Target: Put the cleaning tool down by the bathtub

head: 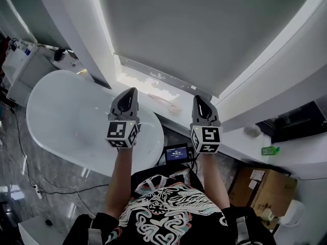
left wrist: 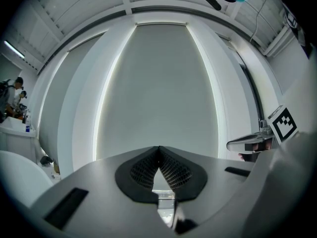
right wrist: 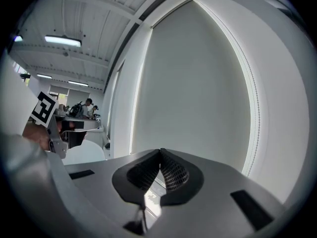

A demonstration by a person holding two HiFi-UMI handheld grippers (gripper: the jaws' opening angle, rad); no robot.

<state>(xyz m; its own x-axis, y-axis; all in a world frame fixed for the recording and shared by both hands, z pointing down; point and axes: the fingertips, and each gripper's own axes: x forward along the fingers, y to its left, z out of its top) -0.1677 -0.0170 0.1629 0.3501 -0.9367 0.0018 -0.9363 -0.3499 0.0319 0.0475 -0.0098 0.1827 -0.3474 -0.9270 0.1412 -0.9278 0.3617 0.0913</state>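
— Grey blind (head: pixel 204 29) ahead, white tub (head: pixel 66 111) low on the left. Where's the tool?
— Tool (head: pixel 164 100) lies flat on the ledge (head: pixel 134 78) under the blind, along its front edge, just behind the tub's right end. Nothing touches it.
— And the grippers?
— Left gripper (head: pixel 133 91) is up and level, jaws pressed together, nothing between them. Right gripper (head: pixel 197 99) is the same: closed and empty. The tool shows between the two, further off.
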